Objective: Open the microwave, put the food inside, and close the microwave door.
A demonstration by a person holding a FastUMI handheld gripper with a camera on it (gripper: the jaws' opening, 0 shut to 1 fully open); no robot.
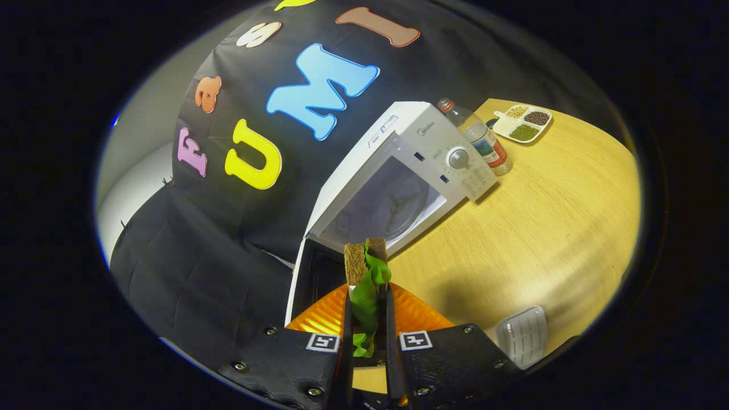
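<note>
Pinching a sandwich [366, 267] upright between its two fingers, the gripper [366, 319] has both fingers pressed against the food's sides, with brown bread at the top and green lettuce spilling down through the narrow gap between them. Under the sandwich and the fingers lies an orange ribbed plate [324, 316], showing on both sides of the fingers. Just ahead of the sandwich stands the white microwave [398, 165], tilted in this view, with its door [310, 273] swung open toward the near left, so the dark inner side of the door lies just left of the bread. Through the open front the pale cavity and the turntable support can be seen. The control panel with a round dial [458, 158] sits on the far right of the microwave's front. Beyond the microwave, close beside its right end, stands a clear plastic bottle [475, 136], and farther right a white divided tray [524, 122] holds three kinds of grains or beans. A small grey ribbed pad [523, 336] lies near the right finger on the wooden table [547, 228].
</note>
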